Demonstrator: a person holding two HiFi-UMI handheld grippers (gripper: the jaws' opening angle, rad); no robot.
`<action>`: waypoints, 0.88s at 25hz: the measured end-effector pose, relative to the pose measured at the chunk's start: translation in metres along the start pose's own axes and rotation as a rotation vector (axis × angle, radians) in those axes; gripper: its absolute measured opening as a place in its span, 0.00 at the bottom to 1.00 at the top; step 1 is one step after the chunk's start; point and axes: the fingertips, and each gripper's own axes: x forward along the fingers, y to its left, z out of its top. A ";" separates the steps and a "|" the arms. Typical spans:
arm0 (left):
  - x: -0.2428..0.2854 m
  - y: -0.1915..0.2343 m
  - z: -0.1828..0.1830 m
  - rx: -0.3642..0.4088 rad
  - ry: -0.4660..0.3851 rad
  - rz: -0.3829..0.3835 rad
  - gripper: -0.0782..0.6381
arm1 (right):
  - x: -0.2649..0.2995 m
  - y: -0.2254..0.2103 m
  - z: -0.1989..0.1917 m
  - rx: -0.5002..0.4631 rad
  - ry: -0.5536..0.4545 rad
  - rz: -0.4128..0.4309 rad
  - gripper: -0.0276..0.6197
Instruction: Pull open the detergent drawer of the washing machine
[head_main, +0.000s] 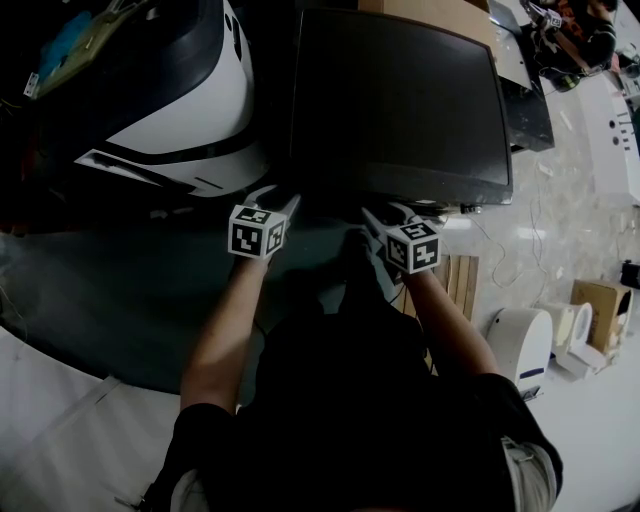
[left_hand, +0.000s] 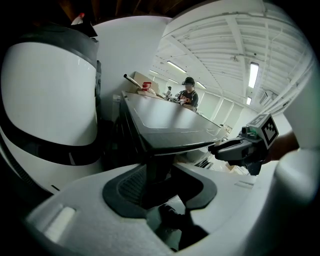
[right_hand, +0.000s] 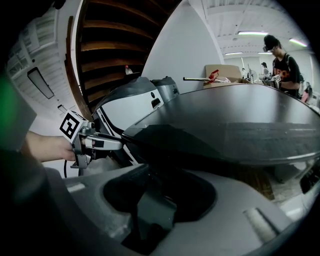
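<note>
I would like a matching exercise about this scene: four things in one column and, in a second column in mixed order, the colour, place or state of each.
Things:
1. left gripper
2. dark flat top
3. curved shell
4. cardboard box

Descriptions:
A. brown, on the floor at the far right
B. white with a black band
C. jaws apart
D. black, in the middle of the head view

Pairs: 1-C, 2-D, 3-B, 4-A
</note>
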 end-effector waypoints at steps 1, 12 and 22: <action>0.000 -0.001 -0.001 -0.003 -0.003 0.002 0.32 | -0.001 0.000 -0.001 -0.002 0.002 0.001 0.28; -0.012 -0.008 -0.012 -0.029 -0.013 0.016 0.31 | -0.012 0.011 -0.011 0.011 0.019 0.021 0.26; -0.028 -0.019 -0.028 -0.026 0.000 -0.009 0.32 | -0.023 0.027 -0.026 0.044 0.037 -0.002 0.26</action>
